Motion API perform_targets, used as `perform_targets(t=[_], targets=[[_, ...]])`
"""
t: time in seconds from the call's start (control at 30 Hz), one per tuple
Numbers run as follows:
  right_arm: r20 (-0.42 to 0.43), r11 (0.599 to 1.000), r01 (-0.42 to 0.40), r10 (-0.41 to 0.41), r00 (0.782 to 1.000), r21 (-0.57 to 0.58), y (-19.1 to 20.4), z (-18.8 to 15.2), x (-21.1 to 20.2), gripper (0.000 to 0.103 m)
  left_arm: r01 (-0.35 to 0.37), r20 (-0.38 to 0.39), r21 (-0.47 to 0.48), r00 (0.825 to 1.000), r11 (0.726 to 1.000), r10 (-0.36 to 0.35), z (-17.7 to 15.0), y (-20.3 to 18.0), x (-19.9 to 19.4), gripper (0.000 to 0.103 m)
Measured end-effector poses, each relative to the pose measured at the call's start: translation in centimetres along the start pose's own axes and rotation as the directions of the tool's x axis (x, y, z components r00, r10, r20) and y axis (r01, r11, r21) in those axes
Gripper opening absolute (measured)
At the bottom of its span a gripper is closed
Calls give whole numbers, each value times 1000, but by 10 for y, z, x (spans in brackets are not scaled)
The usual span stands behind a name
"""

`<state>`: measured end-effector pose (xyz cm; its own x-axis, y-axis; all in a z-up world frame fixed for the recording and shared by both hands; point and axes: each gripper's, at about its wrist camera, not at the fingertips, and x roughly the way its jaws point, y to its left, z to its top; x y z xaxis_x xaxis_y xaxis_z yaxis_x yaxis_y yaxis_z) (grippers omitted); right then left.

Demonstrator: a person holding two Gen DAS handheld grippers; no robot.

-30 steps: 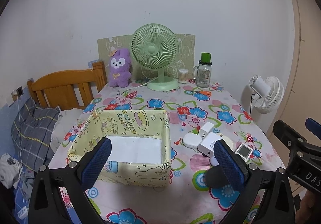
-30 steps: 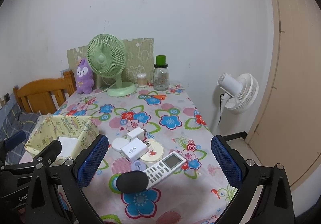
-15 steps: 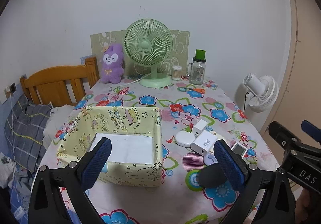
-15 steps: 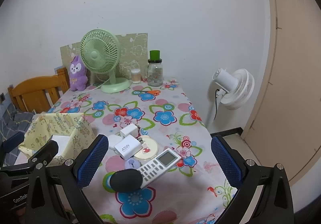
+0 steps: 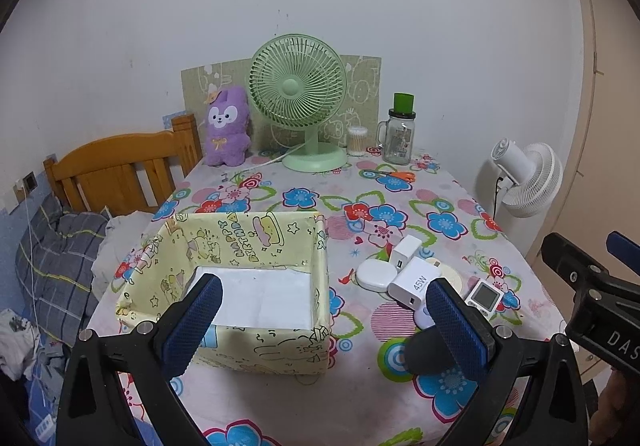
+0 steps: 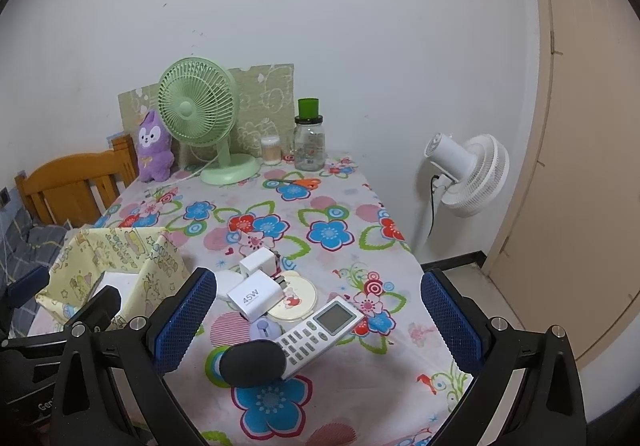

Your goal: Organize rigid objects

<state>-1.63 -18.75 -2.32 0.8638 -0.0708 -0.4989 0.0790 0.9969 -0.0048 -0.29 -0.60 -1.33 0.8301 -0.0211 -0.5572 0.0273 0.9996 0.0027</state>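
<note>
A yellow cartoon-print box (image 5: 224, 352) (image 6: 160, 258) stands open on the floral table with a white flat item (image 5: 260, 298) inside. Right of it lies a cluster: a white 45W charger (image 5: 414, 284) (image 6: 252, 296), a smaller white charger (image 5: 405, 252) (image 6: 258, 260), a white round case (image 5: 374, 274), a cream round compact (image 6: 294, 296), a white remote (image 6: 320, 330) (image 5: 484, 296), a lilac round item (image 6: 264, 330) and a black oval object (image 6: 252, 364) (image 5: 424, 352). My left gripper (image 5: 320, 326) is open above the table's near edge. My right gripper (image 6: 320, 322) is open above the cluster.
At the table's back stand a green fan (image 5: 300, 94), a purple plush (image 5: 226, 126), a cotton-swab jar (image 5: 357, 140), a glass jar with green lid (image 5: 398, 134) and orange scissors (image 5: 394, 175). A wooden chair (image 5: 120, 174) is left. A white floor fan (image 6: 466, 174) stands right.
Both grippers have drawn back and up a little, so the table and its objects look farther away. Both stay open and empty. Nothing on the table has moved.
</note>
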Motion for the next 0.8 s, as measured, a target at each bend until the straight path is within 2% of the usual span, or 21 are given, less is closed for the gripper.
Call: perform_targets(t=[0.8], targets=[[9,999,-36,37,999,-28,9,2,1,103,3,-1,-10,1000,1000,-3,-3,-1,-1,103]])
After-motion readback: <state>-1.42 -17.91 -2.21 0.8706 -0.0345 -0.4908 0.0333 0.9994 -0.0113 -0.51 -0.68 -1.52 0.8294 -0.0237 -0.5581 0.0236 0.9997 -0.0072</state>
